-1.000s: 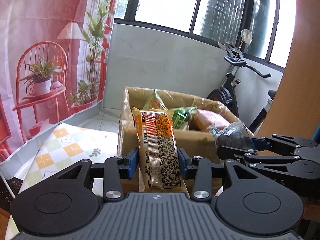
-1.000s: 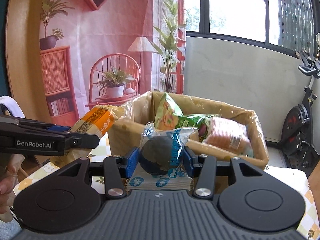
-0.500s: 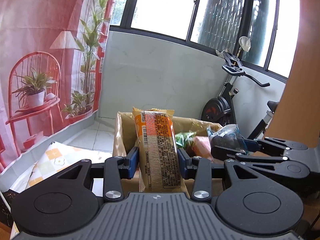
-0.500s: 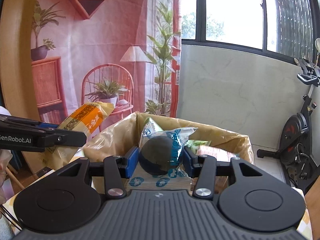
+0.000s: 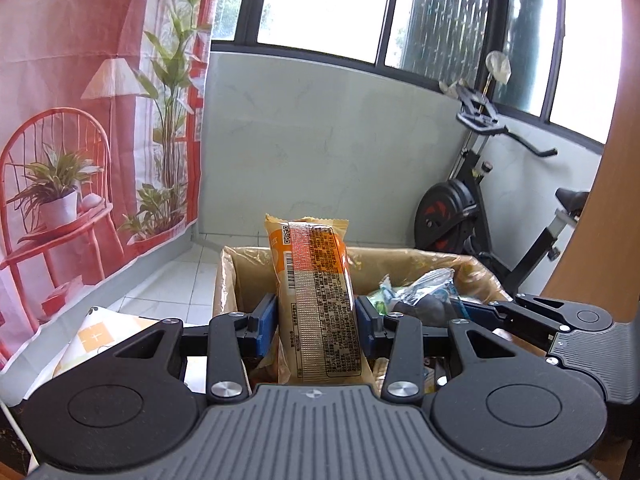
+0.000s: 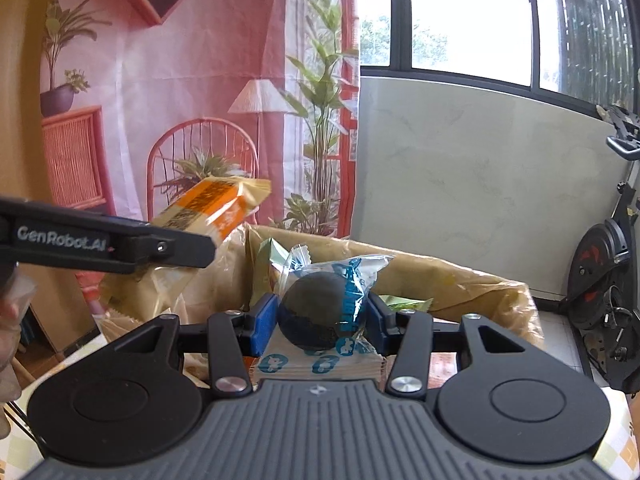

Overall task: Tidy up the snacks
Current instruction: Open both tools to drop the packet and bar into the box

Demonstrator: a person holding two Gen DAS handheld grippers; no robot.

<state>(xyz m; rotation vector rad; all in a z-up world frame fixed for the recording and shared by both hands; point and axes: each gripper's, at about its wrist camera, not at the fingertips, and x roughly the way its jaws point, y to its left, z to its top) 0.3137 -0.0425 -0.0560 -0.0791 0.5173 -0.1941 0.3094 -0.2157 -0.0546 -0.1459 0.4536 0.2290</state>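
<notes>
Pink printed backdrop [image 5: 72,128] with a painted chair, lamp and potted plants hangs on the left of both views, meeting a grey wall under dark-framed windows. On a table covered by a checked cloth [image 5: 100,332] stands an open cardboard box [image 5: 472,264] lined with tan plastic.

From the left wrist view, the left gripper [image 5: 316,320] has its blue pads pressed on both sides of an orange snack pack [image 5: 316,288], which stands upright with its printed back and barcode facing the camera, in front of the box's near wall. To its right, the right gripper [image 5: 452,312] reaches in side-on with a crinkled clear wrapper at its tip. Only this view shows the whole exercise bike [image 5: 476,216] and a wooden panel [image 5: 600,200] at the right edge.

From the right wrist view, that gripper's fingers [image 6: 264,320] are clamped on a dark round snack in a clear blue-printed bag [image 6: 328,308], held over the box's near edge. This view alone shows the left gripper's side lettering and the orange pack tilted, its top leaning towards the box. Part of a hand [image 6: 8,320] shows at the left edge, cut off.

Inside the box, green wrappers [image 6: 404,302] peek out behind the held snacks; their contents are hard to make out, and the box floor is hidden.
</notes>
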